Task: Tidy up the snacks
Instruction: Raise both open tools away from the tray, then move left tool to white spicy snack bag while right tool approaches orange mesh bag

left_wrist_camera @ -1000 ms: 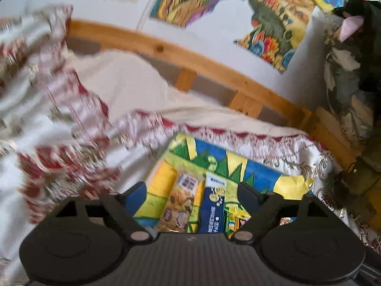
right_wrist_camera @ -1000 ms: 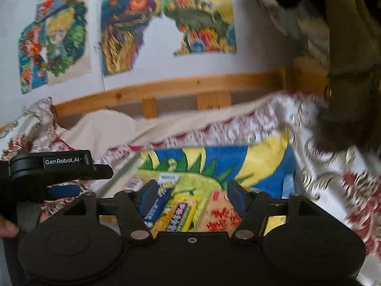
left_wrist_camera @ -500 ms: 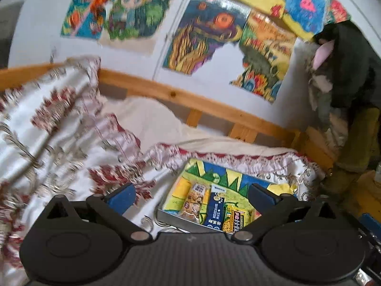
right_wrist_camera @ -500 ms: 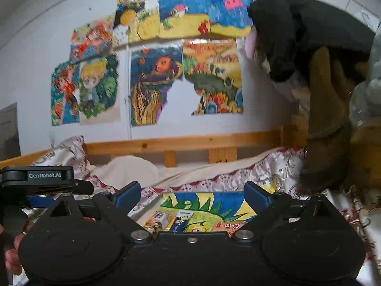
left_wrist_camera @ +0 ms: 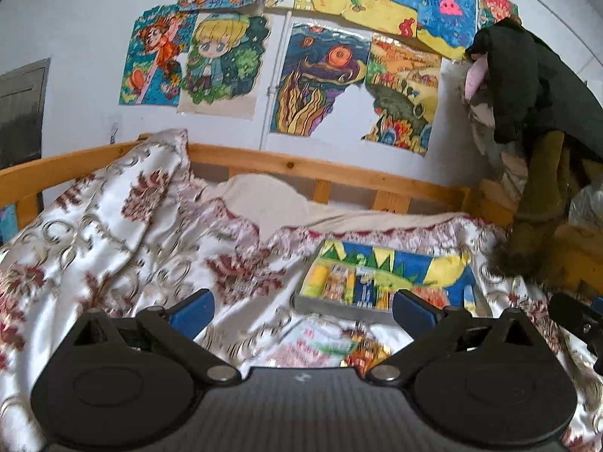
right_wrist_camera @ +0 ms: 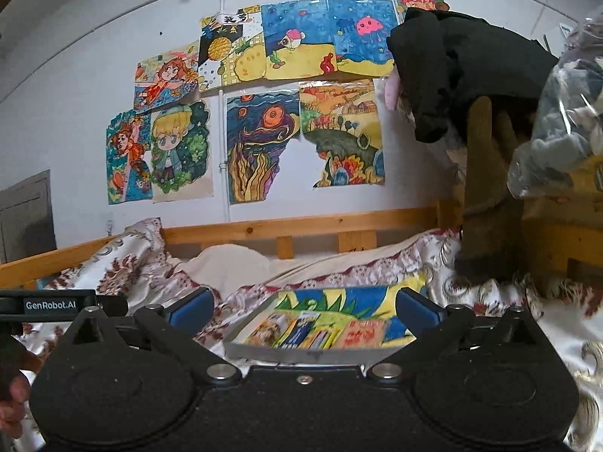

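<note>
A flat tray (left_wrist_camera: 339, 307) lined with a bright blue, yellow and green drawing lies on the patterned bedspread. Several snack packets (left_wrist_camera: 350, 288) lie side by side in its front part. More loose packets (left_wrist_camera: 331, 346) lie blurred on the bedspread just short of the tray. My left gripper (left_wrist_camera: 303, 312) hangs open above the bedspread, well back from the tray, with nothing between its fingers. In the right wrist view the tray (right_wrist_camera: 294, 354) and its row of packets (right_wrist_camera: 301, 331) lie ahead. My right gripper (right_wrist_camera: 304, 310) is back from them, its jaws opening and empty.
A wooden bed rail (right_wrist_camera: 301, 224) runs behind the bedding, under a wall of coloured drawings (right_wrist_camera: 264, 150). Dark clothes (right_wrist_camera: 471, 71) and a plastic bag (right_wrist_camera: 557, 120) pile at the right. The other gripper's body (right_wrist_camera: 49, 305) and a hand (right_wrist_camera: 15, 388) show at far left.
Both grippers have drawn back and up from the tray, which now looks smaller and farther off. Both pairs of jaws have spread wider. The packets stay in the tray.
</note>
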### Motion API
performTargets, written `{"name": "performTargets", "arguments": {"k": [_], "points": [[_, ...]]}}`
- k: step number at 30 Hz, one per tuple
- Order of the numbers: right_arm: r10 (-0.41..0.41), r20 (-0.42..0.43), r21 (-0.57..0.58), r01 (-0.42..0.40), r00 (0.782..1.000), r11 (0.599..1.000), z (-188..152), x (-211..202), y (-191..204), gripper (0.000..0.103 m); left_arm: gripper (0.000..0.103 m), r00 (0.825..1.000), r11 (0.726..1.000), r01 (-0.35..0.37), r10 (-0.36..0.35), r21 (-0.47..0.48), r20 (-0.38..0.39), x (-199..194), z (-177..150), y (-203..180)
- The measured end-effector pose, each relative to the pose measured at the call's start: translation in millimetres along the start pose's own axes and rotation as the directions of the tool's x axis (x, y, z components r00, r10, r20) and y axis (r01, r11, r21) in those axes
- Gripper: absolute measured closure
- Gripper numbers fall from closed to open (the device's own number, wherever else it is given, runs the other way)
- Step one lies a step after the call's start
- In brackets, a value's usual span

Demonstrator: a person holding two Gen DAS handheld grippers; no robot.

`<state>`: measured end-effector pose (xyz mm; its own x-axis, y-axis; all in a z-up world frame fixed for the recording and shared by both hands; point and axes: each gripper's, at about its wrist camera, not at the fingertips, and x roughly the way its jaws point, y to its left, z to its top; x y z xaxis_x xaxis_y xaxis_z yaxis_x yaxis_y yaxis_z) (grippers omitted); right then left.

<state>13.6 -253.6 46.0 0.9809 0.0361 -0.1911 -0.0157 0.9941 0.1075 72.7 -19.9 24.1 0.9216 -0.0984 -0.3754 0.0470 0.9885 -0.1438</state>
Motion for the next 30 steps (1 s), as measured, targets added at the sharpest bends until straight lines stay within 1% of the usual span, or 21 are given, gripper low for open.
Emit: {"name": "performTargets", "arguments": {"k": [2,4,6,8,14,17,20,23,26,30], "points": [[-0.003,-0.009,0.005,0.003,1.000,1.000,-2.2,-9.9,2.9,0.001,0.000,1.000,1.000,-0.009,0.009,0.001,-0.015,-7.4,-5.5,2.9],[-0.005,-0.024,0.019,0.006,1.000,1.000,-2.8,-16.5,4.8,0.001,0.000,0.998,0.999,-0.048,0.049,0.024,-0.036,-13.2,-9.8,4.3],[-0.017,-0.056,0.035,0.019,0.998,0.999,-5.3,-21.7,5.3,0.001,0.000,0.995,0.995,-0.086,0.089,0.046,-0.053,-18.0,-14.4,5.9],[-0.025,-0.091,0.046,0.029,0.996,0.999,-7.7,-23.9,4.5,0.001,0.000,0.992,0.993,-0.103,0.107,0.058,-0.074,-22.1,-18.4,8.0],[-0.054,-0.210,0.047,0.065,0.976,0.997,-16.3,-21.3,6.5,0.001,0.000,0.987,0.993,-0.098,0.106,0.068,-0.123,-28.4,-25.6,9.8],[-0.068,-0.280,0.041,0.083,0.957,0.996,-21.7,-14.7,9.0,0.001,0.000,0.983,0.991,-0.101,0.113,0.091,-0.146,-28.6,-30.1,7.8],[-0.061,-0.332,0.056,0.085,0.941,0.995,-26.4,-9.7,8.8,0.001,0.000,0.979,0.988,-0.105,0.122,0.110,-0.165,-29.1,-34.7,6.2],[-0.047,-0.359,0.070,0.077,0.932,0.995,-30.8,-8.2,8.6,0.001,0.000,0.975,0.987,-0.108,0.128,0.117,-0.179,-29.7,-37.6,4.9],[-0.053,-0.361,0.066,0.083,0.931,0.994,-30.6,-8.6,9.7,0.001,0.000,0.972,0.986,-0.115,0.137,0.119,-0.193,-29.5,-38.6,5.4],[-0.062,-0.380,0.066,0.093,0.923,0.993,-31.8,-5.9,9.1,0.001,0.000,0.962,0.984,-0.130,0.155,0.122,-0.224,-26.9,-38.8,6.1]]}}
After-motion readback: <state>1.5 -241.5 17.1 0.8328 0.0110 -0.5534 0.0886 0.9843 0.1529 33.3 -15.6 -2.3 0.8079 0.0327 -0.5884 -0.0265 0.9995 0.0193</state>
